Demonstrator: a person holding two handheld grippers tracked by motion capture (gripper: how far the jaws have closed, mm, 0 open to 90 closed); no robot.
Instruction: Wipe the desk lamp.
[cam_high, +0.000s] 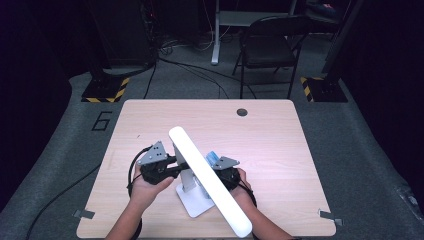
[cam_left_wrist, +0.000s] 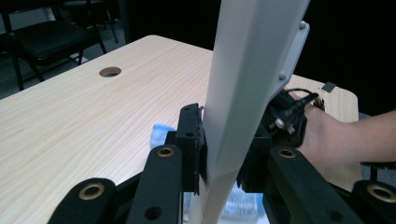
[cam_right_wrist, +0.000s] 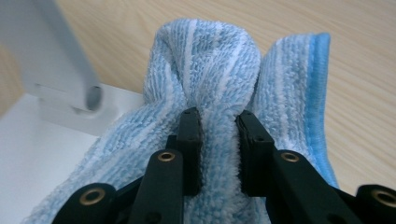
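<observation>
My left gripper (cam_high: 172, 167) clamps the white lamp's arm (cam_high: 207, 180) above its base (cam_high: 192, 202), mid-table. The arm hides much of my right gripper (cam_right_wrist: 218, 122), whose jaws pinch a blue striped cloth (cam_right_wrist: 210, 60) beside the base.

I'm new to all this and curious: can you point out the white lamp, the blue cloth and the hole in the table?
white lamp (cam_high: 207, 176): high view, middle of its long light bar.
blue cloth (cam_right_wrist: 212, 60): right gripper view, bunched top fold.
hole in the table (cam_high: 242, 112): high view, its dark centre.
</observation>
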